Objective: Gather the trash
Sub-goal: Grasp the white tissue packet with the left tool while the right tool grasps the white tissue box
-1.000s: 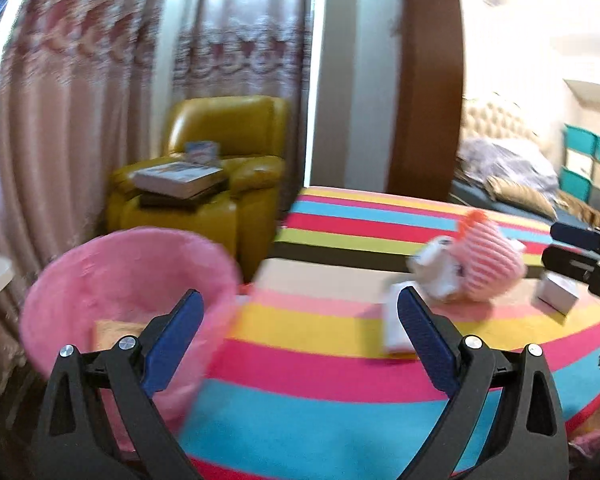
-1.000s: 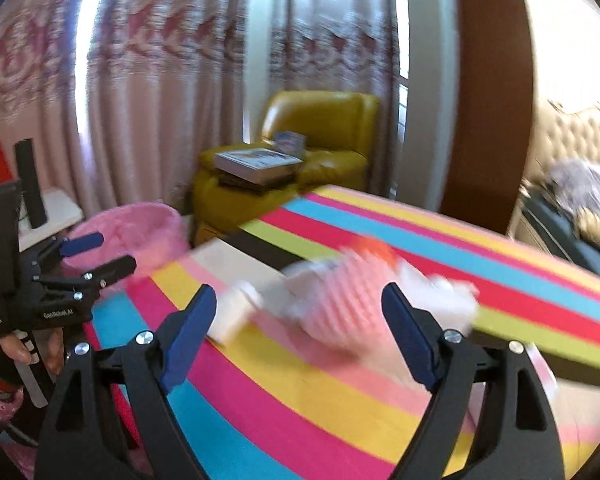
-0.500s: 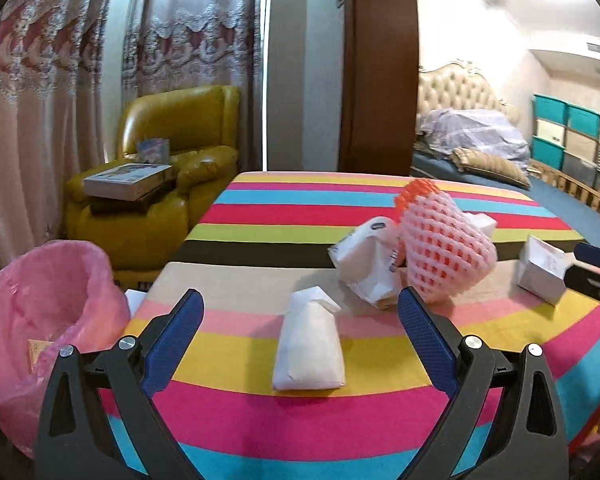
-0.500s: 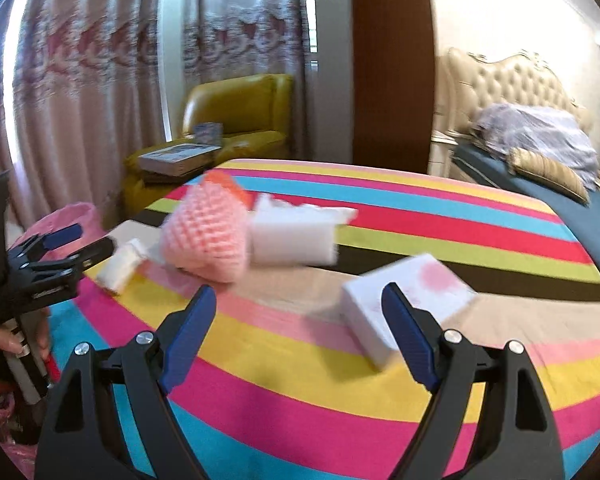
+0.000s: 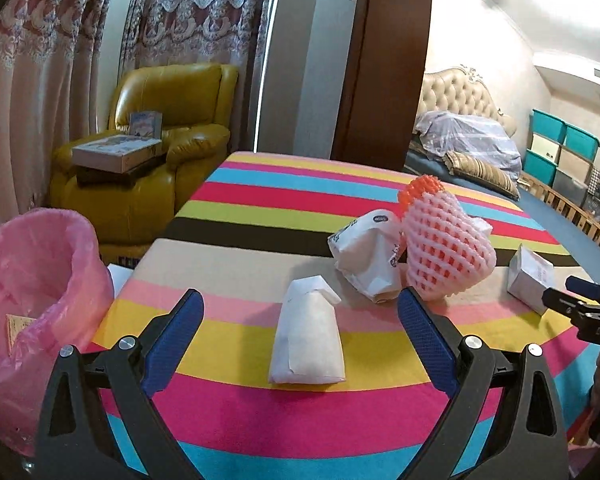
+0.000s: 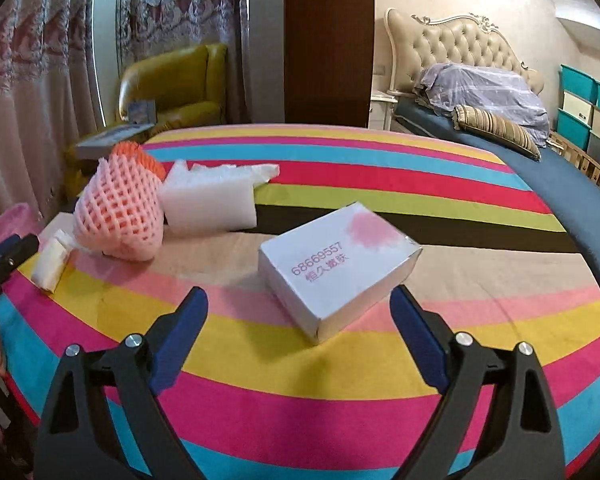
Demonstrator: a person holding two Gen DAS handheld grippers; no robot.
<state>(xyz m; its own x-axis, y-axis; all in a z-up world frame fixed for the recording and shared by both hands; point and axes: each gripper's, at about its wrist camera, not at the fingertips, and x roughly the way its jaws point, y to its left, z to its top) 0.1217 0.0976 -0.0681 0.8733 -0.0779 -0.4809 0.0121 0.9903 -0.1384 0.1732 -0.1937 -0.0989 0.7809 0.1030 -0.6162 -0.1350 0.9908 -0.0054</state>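
Your left gripper (image 5: 300, 344) was wide open and empty, with the white packet (image 5: 308, 340) straight ahead near the table's (image 5: 260, 420) front edge, long axis pointing away. Your right gripper (image 6: 300, 340), equally open, faced the box (image 6: 336, 270).

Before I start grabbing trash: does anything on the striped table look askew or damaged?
The white box lies skewed to the stripes. The white paper bag is crumpled, leaning on the pink foam net. Nothing spilled.
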